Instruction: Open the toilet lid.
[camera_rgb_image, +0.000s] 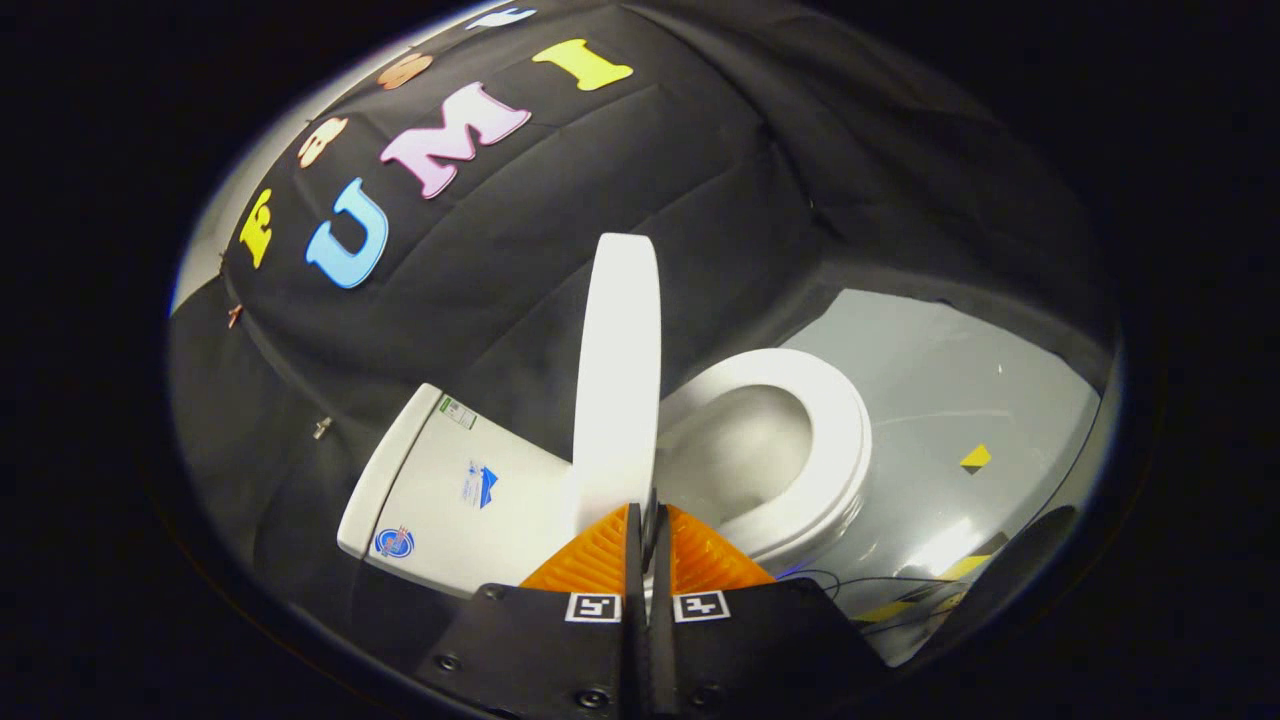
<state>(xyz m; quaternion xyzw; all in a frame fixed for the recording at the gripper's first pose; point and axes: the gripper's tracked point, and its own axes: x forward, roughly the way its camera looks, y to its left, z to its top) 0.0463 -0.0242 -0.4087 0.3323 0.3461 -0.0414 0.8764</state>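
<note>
My gripper (648, 530) has its two orange fingers (590, 560) drawn almost together, with just a thin dark slit between them. The lower edge of the toilet lid (618, 370) sits right at that slit. I judge that I am pinching the lid's rim, though the contact itself is too tight in there to see cleanly.

The lid stands nearly upright and edge-on to me. Its long axis runs straight away from my fingertips and up toward the black cloth wall (700, 180) at the far side. It rises directly ahead of the gripper, neither left nor right of it.

To the left of the lid lies the tank (450, 490), with a few small stickers on its top. To the right, the seat (830, 440) rings the open bowl (740, 450), which is fully uncovered. Past the seat the grey floor (960, 400) carries a yellow marker (976, 457), and some cables (900, 590) trail near the base.

By my reckoning the job is close to done. What the next move turns on is the lean of the lid. It needs to tip left, past upright, toward the tank, so that it rests there by itself. If I let go while it tilts at all to the right, it could drop back over the seat. So I would ease it left along its hinge arc before spreading the fingers.
</note>
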